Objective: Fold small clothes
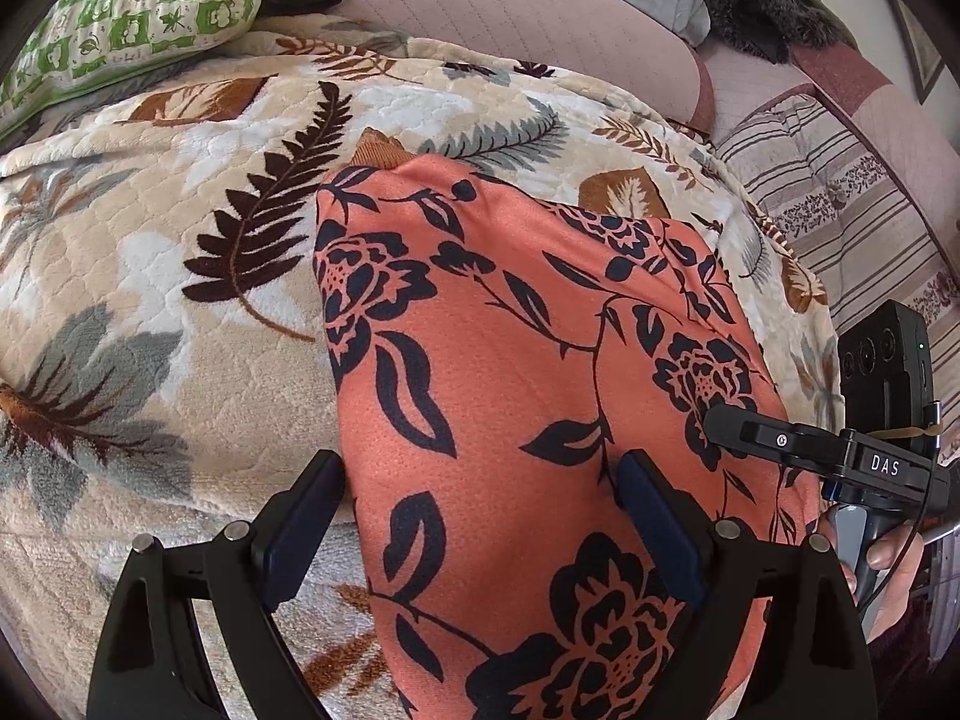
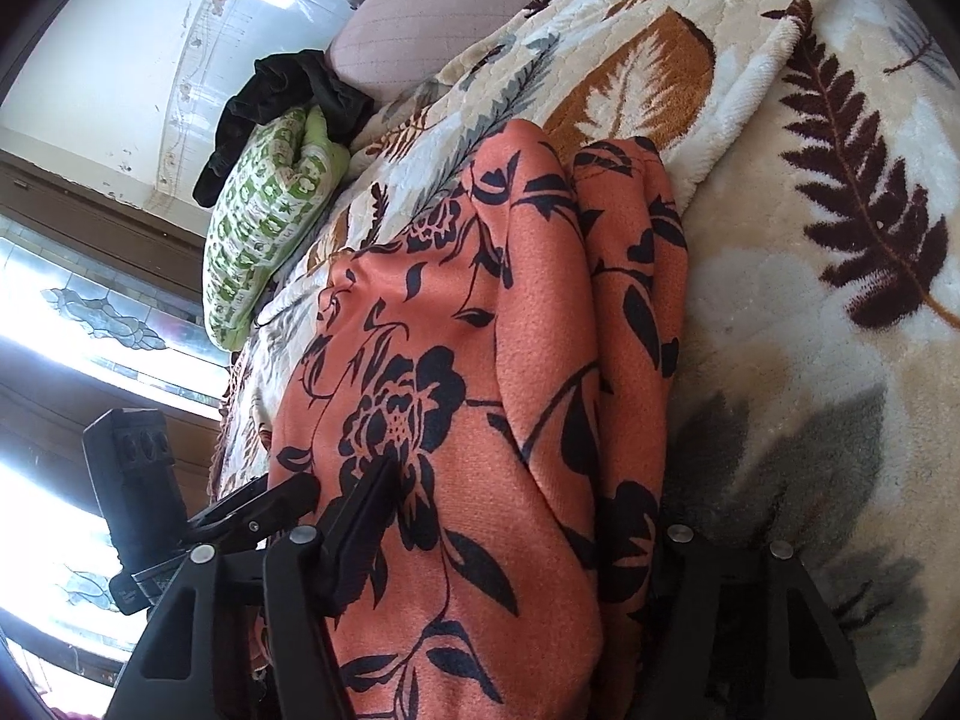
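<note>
An orange garment with dark floral print (image 1: 516, 372) lies on a leaf-patterned blanket (image 1: 180, 252), folded into a long strip. My left gripper (image 1: 480, 492) is open, its fingers straddling the garment's near left edge. My right gripper shows in the left wrist view (image 1: 756, 432) at the garment's right edge. In the right wrist view the garment (image 2: 480, 396) fills the middle, doubled along its right side. My right gripper (image 2: 516, 516) stands open around the garment; its left finger (image 2: 360, 516) rests on the cloth and its right finger is hidden under the fold.
A green patterned pillow (image 1: 132, 18) and a dark cloth (image 2: 282, 96) lie at the blanket's far end. A pink quilted cushion (image 1: 516, 18) and a striped cover (image 1: 840, 198) border the blanket. A window (image 2: 72, 324) is at the left in the right wrist view.
</note>
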